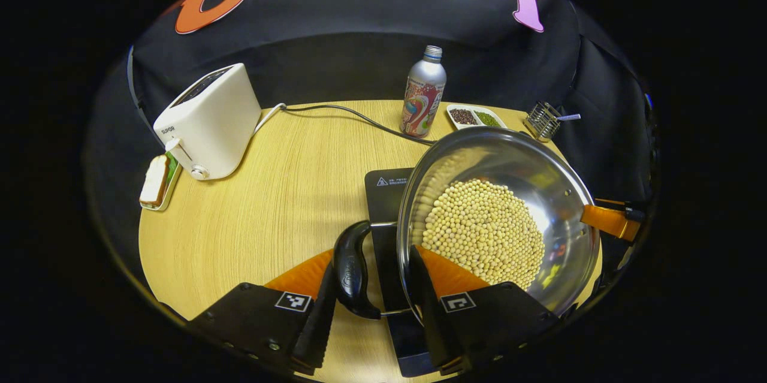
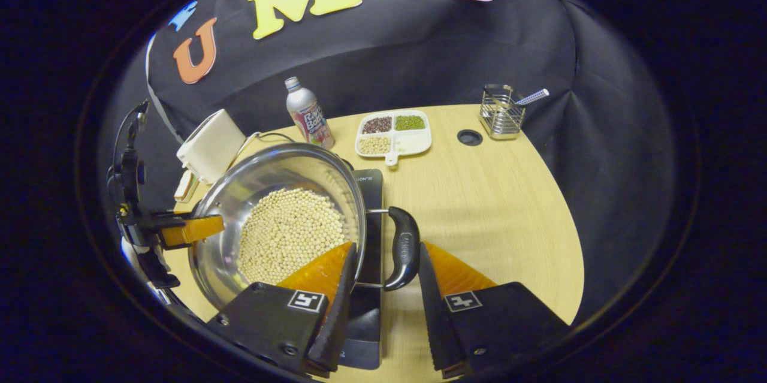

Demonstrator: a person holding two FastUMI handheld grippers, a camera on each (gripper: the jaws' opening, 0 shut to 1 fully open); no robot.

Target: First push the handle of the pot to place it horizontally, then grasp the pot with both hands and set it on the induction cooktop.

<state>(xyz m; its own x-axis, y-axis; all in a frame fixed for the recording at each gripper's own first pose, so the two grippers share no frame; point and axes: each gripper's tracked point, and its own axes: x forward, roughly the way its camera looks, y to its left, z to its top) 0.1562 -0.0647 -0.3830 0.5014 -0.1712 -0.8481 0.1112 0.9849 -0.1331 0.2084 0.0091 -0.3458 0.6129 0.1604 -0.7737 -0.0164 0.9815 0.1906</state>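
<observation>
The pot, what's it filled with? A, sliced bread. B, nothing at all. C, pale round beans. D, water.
C: in the right gripper view the pot holds a heap of pale round beans covering its bottom, and the left gripper view shows the same heap.

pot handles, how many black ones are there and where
2. One handle sits between the left hand-held gripper fingers; the other handle sits between the right hand-held gripper fingers, on opposite sides of the pot.
</observation>
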